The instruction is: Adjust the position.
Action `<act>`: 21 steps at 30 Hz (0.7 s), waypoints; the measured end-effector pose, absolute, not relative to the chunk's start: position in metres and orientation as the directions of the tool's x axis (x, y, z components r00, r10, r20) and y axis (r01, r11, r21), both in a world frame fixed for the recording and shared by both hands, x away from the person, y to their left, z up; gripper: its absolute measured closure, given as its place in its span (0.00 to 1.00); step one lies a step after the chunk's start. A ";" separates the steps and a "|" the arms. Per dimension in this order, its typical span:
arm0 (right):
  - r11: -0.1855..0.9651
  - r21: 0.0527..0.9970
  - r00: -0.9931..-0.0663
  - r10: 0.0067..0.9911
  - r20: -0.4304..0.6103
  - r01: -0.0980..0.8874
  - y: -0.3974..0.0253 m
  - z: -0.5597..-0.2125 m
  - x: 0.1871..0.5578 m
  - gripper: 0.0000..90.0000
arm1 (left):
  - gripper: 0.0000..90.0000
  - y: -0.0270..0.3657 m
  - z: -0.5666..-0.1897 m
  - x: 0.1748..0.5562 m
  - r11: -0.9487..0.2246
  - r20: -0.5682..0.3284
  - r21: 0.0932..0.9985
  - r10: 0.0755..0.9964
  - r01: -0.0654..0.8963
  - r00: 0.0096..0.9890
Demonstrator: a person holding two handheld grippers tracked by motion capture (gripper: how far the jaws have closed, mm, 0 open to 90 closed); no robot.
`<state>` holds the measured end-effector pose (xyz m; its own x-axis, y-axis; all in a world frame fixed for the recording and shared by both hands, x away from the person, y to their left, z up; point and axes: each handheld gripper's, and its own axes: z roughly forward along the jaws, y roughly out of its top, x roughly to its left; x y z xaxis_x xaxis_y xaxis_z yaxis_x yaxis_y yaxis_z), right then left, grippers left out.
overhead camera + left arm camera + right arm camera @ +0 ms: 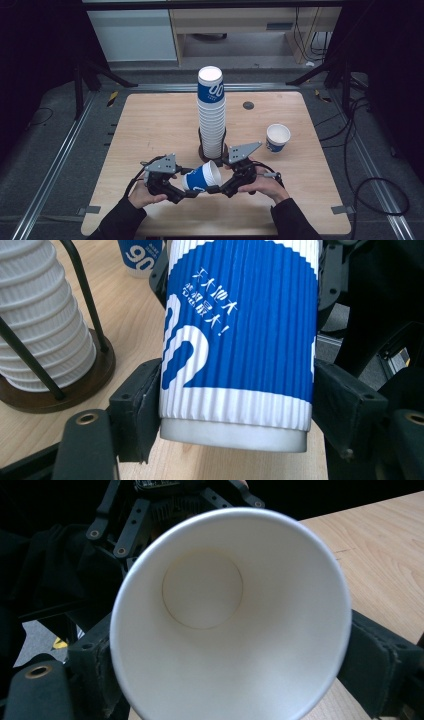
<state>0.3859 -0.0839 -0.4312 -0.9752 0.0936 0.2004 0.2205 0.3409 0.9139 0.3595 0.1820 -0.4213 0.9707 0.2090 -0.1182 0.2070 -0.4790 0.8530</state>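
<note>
Dim workshop, dark floor with cables, pale wooden table (150, 125) in the middle.

Left gripper (181, 191) closed on the blue ribbed paper cup (202, 177), jaws pressed to both sides of its lower wall just above the white base, as seen in the left gripper view. Right gripper (218, 188) clamped on the same cup (230, 630) nearer the rim, one jaw on either side, mouth open toward its camera and white bottom plain to see. Cup held lying sideways, off the wood, near the front edge and about midway between the side edges, mouth turned up and to the right.

Just behind the cup, toward the middle of the table: tall stack of nested cups (212, 112) inside a black wire holder (85, 295) on a round wooden base (60, 395). Further right, well apart, toward the right edge: single cup (277, 137) standing upright, mouth up.

Progress, as a judgement: one cup stood out alone, a second gripped between both tools, most of the stack untouched; likely plenty of cups left to handle.

Hard to make out: exact count of the stack, lower part of the holder behind the grey plate (242, 150), print on the far cup beyond large numerals. Forearms cut off at the bottom of the high view.
</note>
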 end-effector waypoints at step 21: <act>0.405 0.891 -0.978 0.119 0.174 0.208 -0.090 -0.428 0.387 0.18 | 0.19 0.184 -0.422 0.363 -0.509 -0.121 0.830 0.237 0.229 0.964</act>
<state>0.3869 -0.0897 -0.4283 -0.9776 0.1191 0.1737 0.2076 0.4045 0.8907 0.3634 0.1841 -0.4221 0.9640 0.2365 -0.1211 0.2291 -0.5092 0.8296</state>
